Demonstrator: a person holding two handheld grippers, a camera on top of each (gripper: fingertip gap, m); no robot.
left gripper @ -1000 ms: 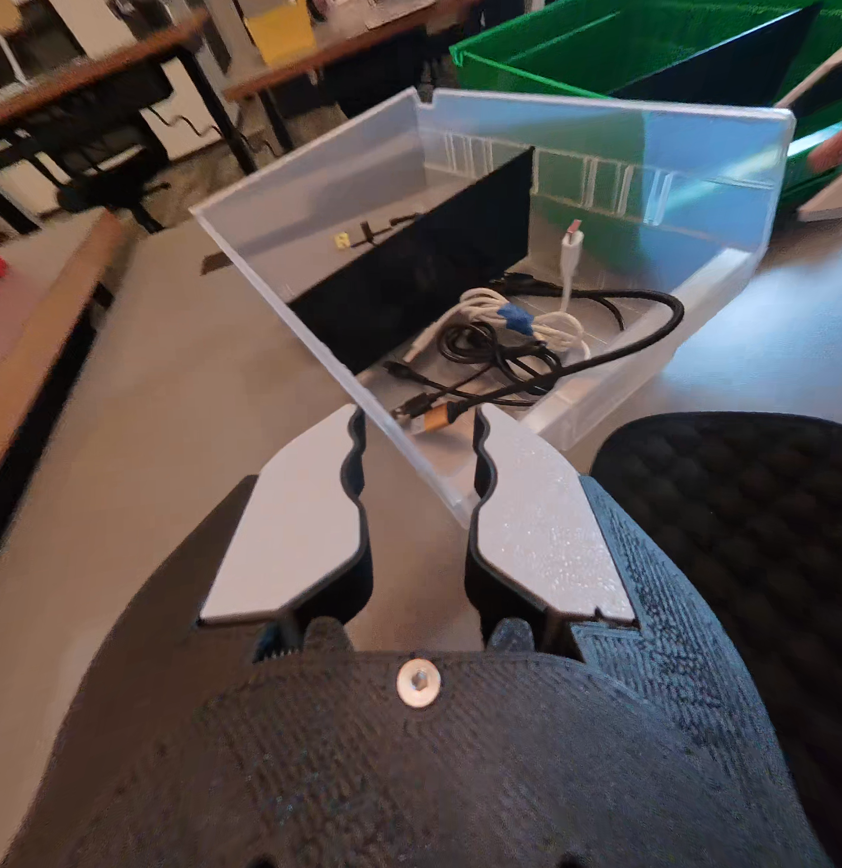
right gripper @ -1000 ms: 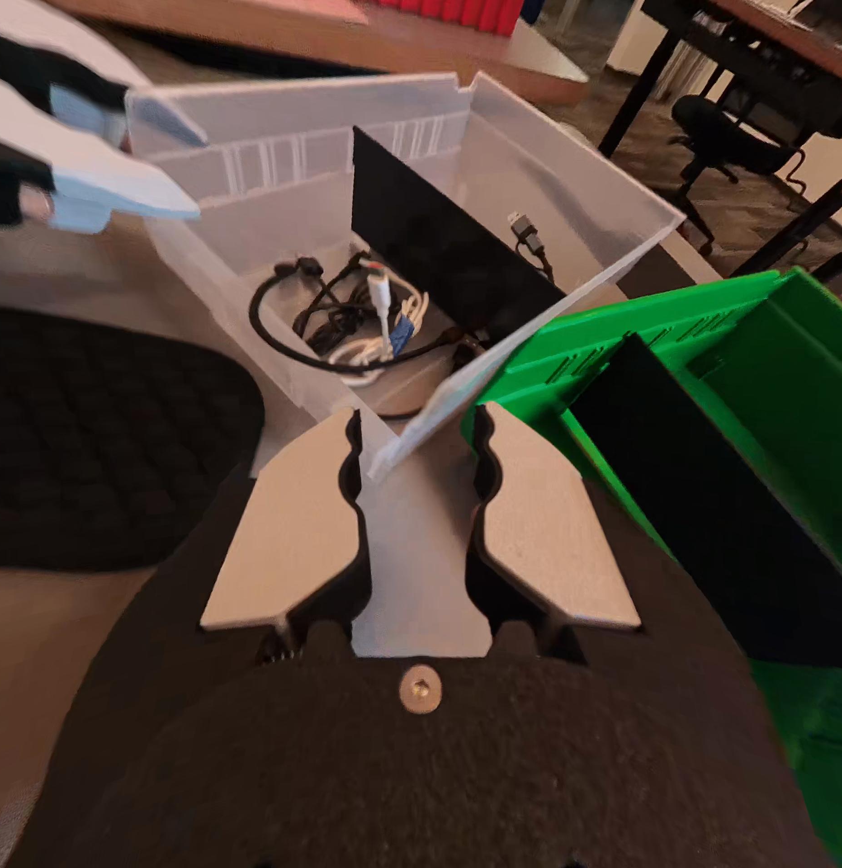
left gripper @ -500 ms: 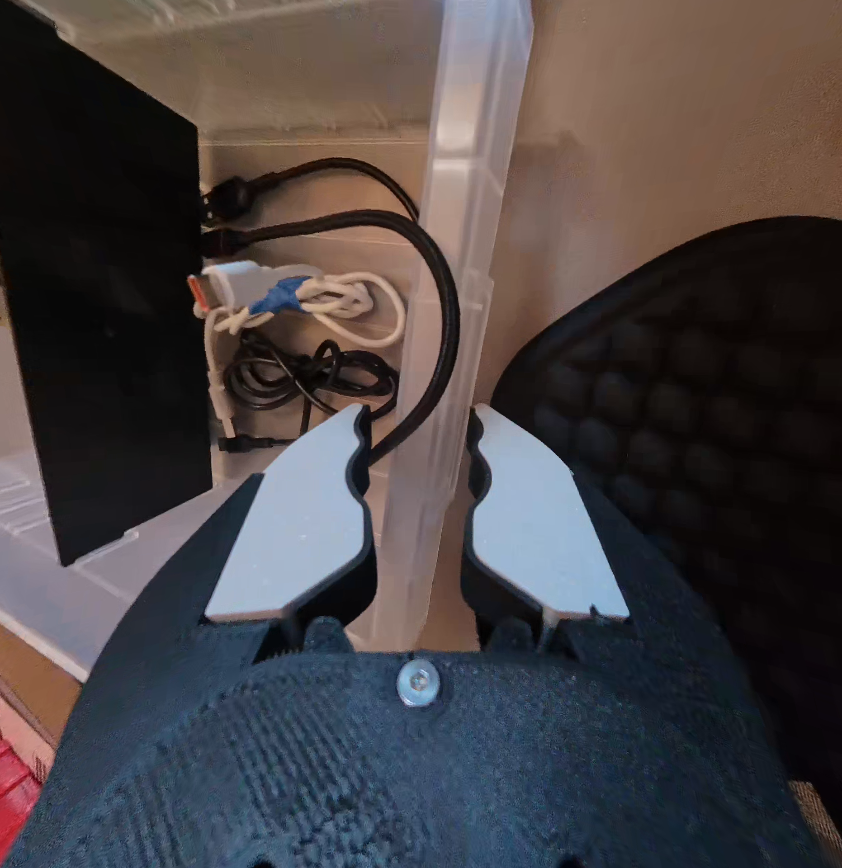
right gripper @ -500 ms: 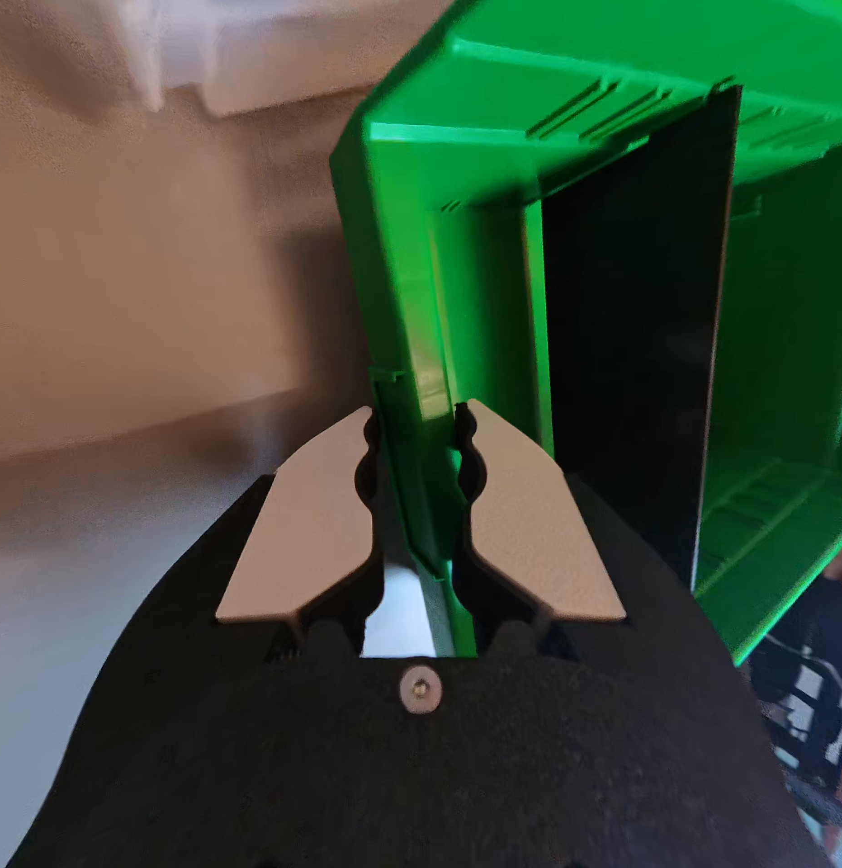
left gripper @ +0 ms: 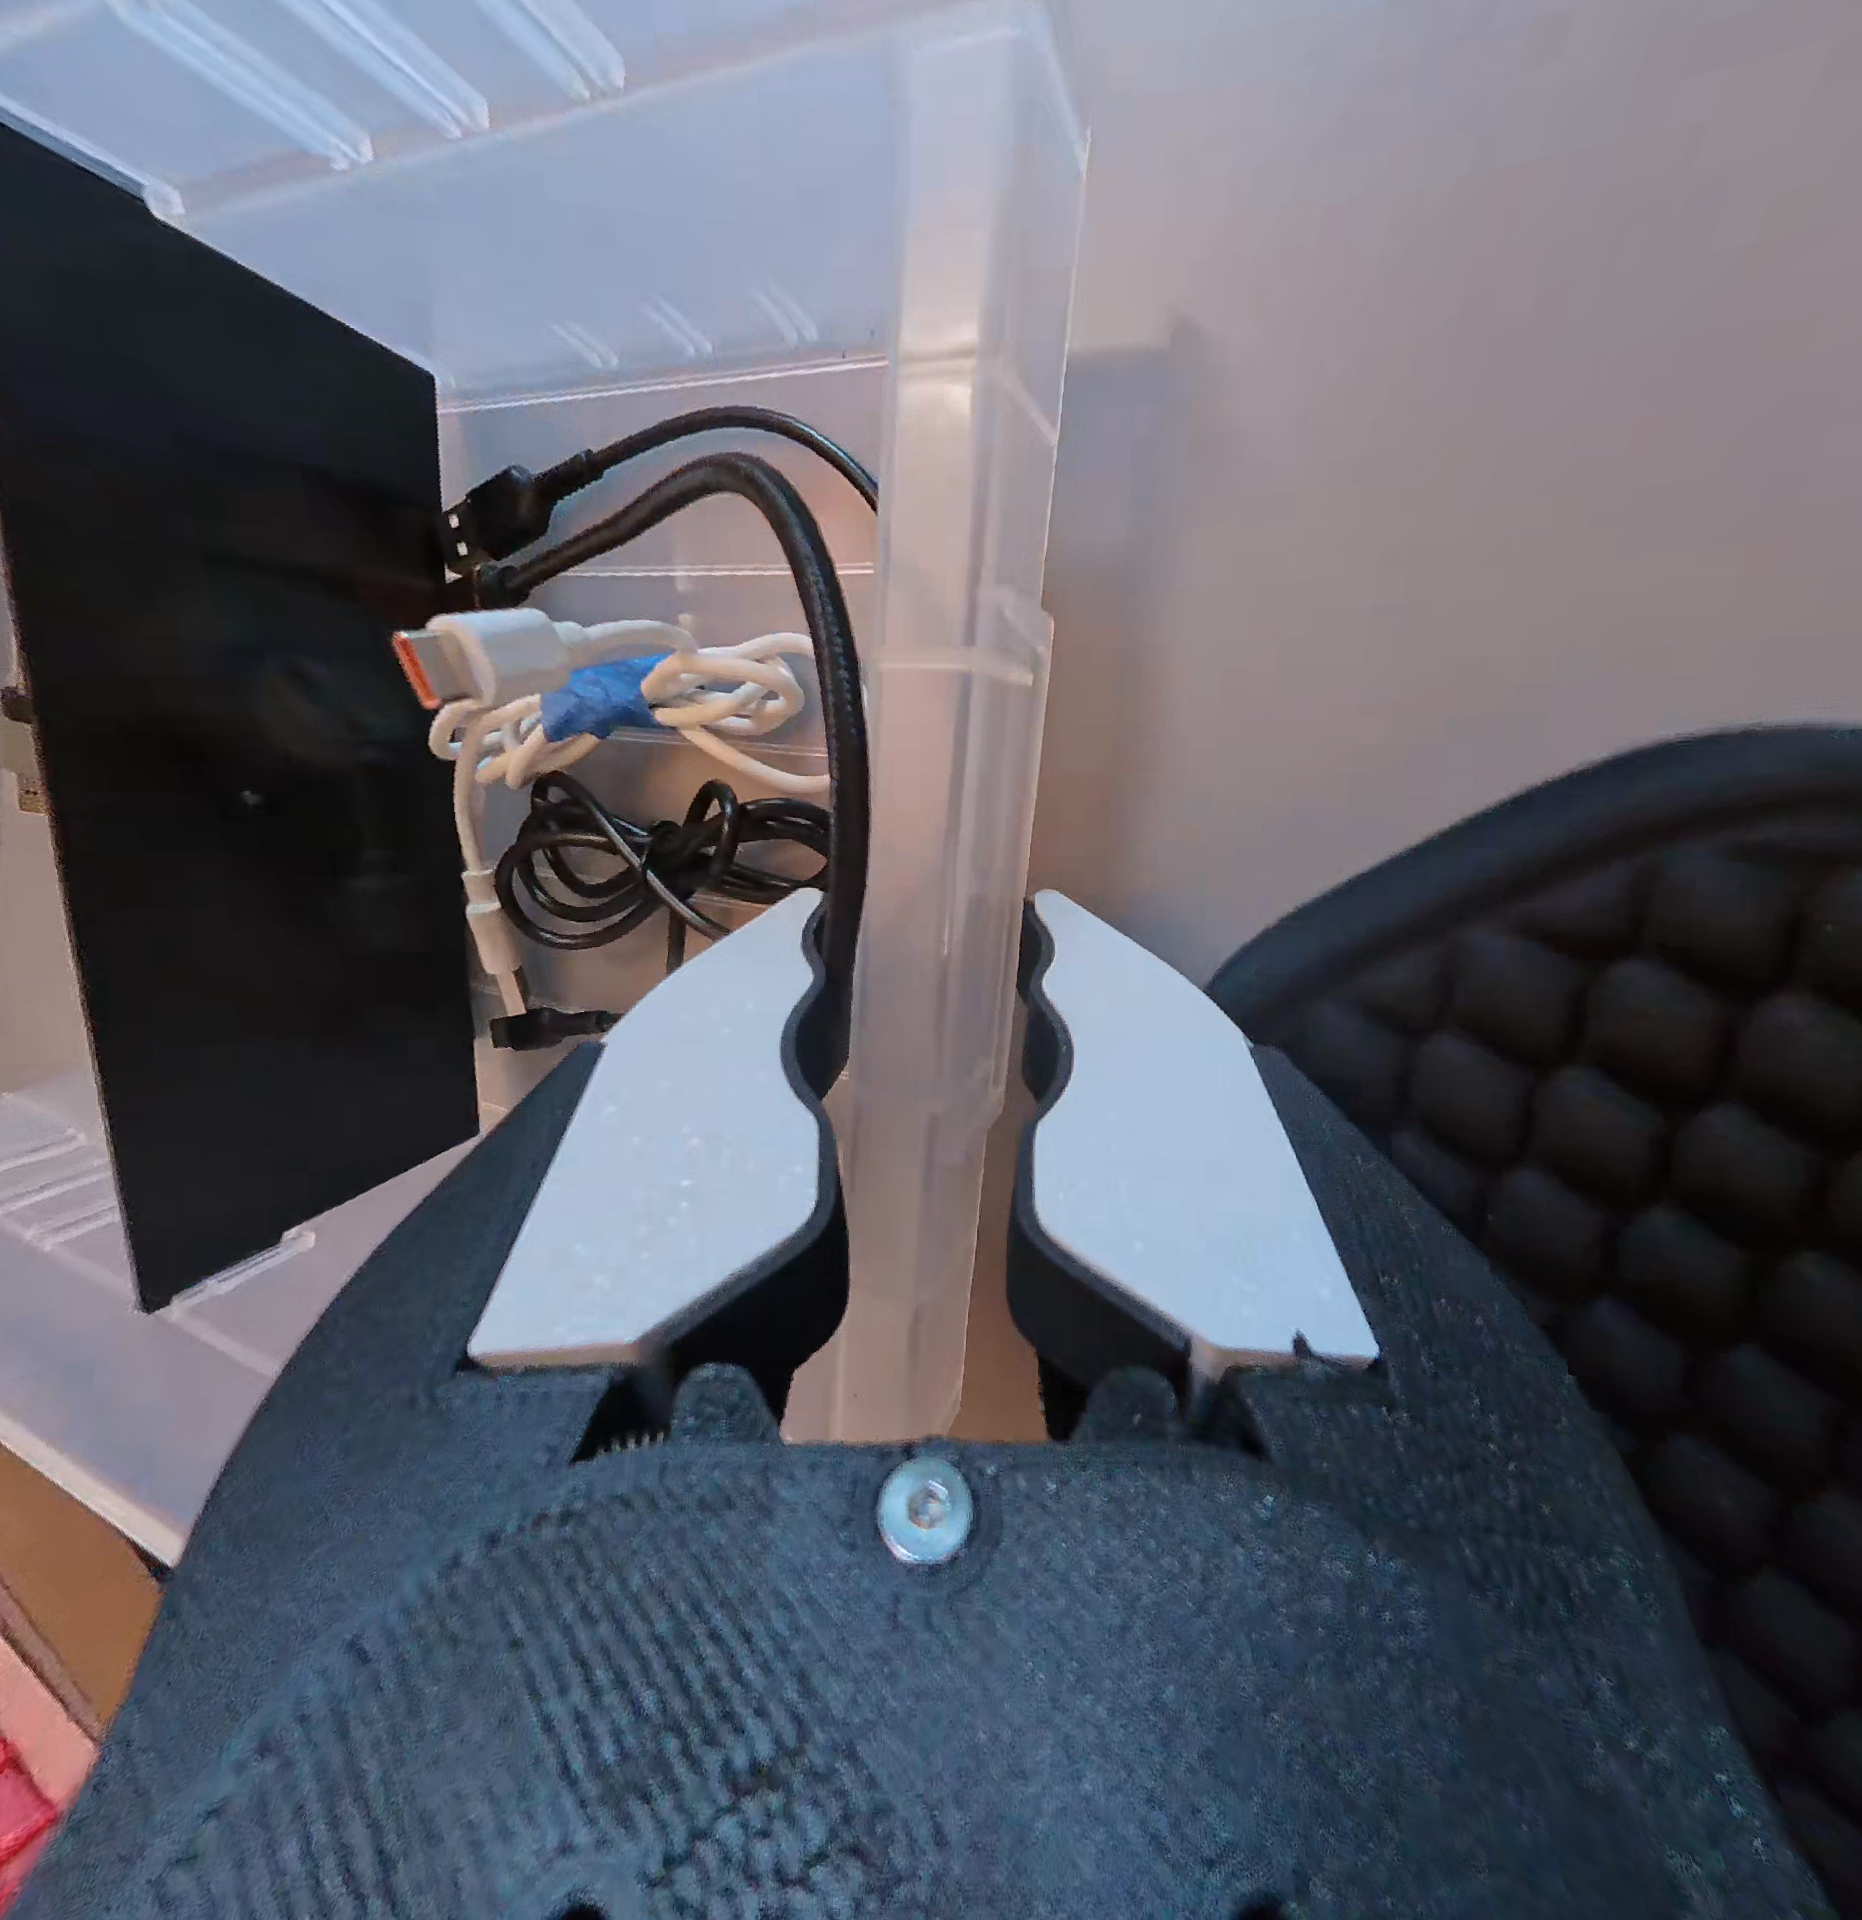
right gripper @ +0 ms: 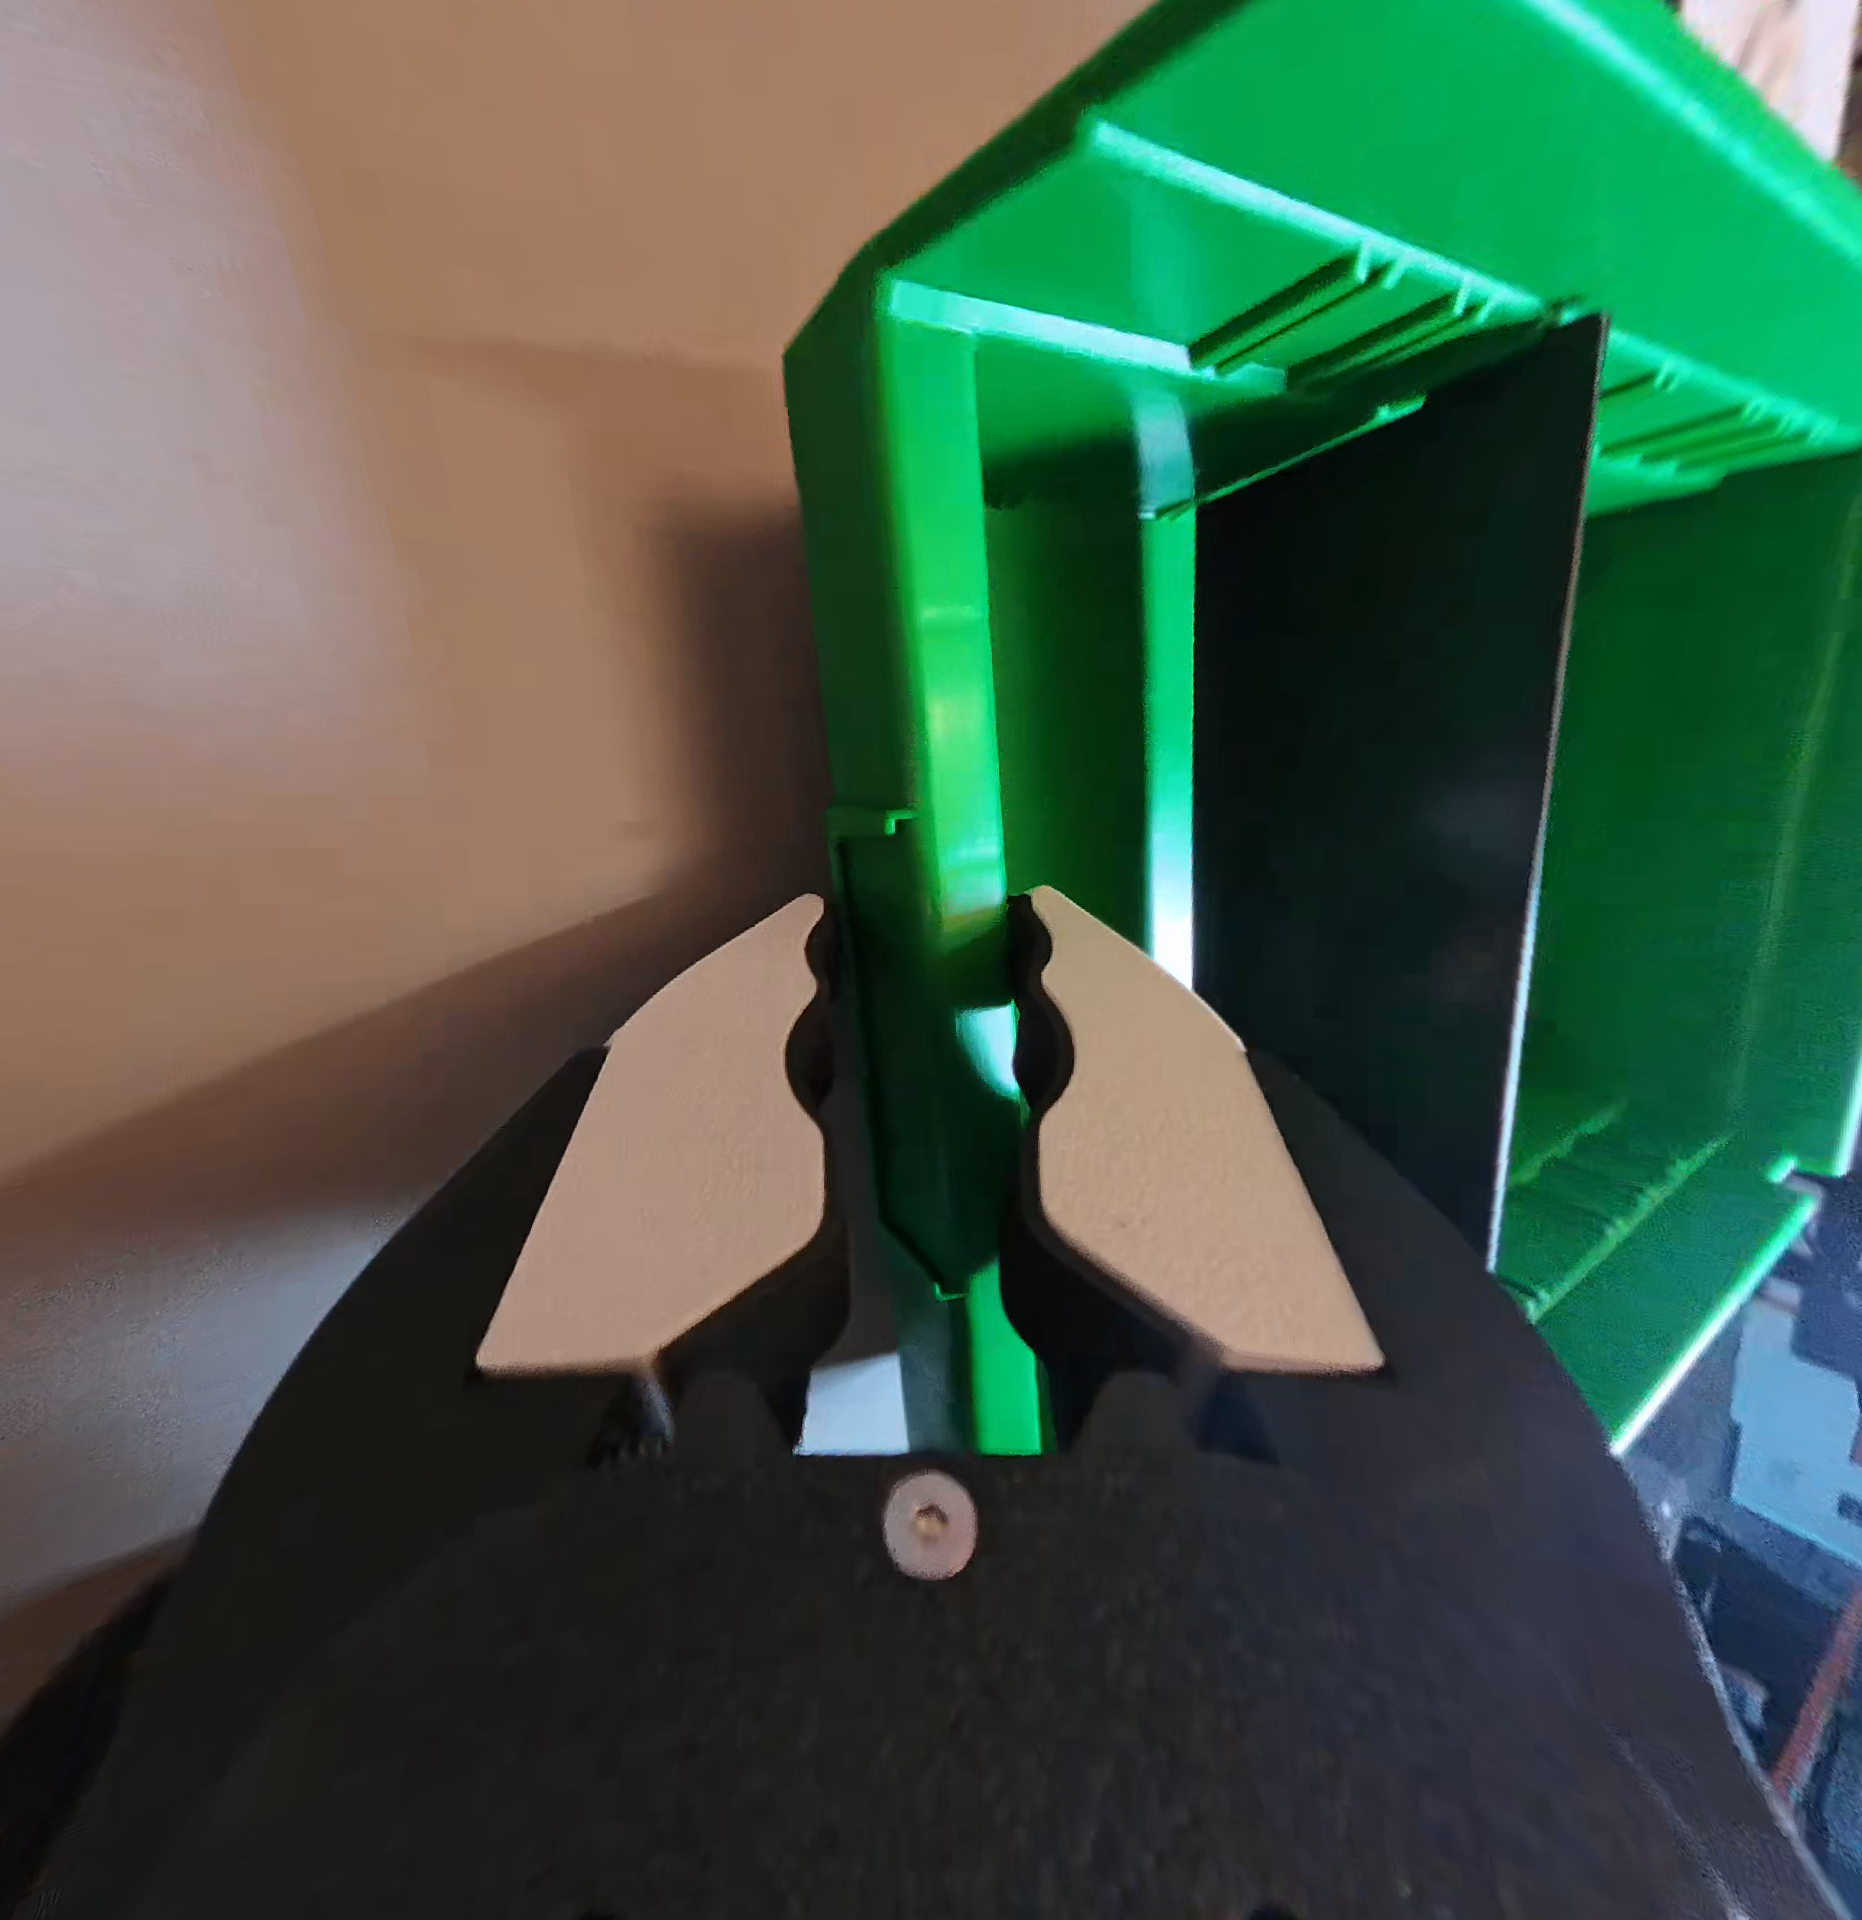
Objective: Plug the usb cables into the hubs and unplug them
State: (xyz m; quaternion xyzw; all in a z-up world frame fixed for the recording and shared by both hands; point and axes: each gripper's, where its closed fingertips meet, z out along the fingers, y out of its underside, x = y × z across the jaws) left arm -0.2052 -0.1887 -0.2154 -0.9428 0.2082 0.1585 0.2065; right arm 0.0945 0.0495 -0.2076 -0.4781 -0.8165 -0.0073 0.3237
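My left gripper straddles the side wall of the clear plastic bin, one finger inside and one outside, shut on the wall. In the bin lie a white USB cable bound with blue tape, a thick black braided cable and a coiled thin black cable. A black divider stands beside them. My right gripper is shut on the near wall of the green bin, which has its own black divider. No hub is in view.
A black quilted mat lies on the table right of the clear bin. The beige table surface spreads left of the green bin. Something red shows at the lower left edge.
Both grippers moved from in front of the bins down onto their walls. The right jaws closed on the green wall. The left jaws narrowed onto the clear wall.
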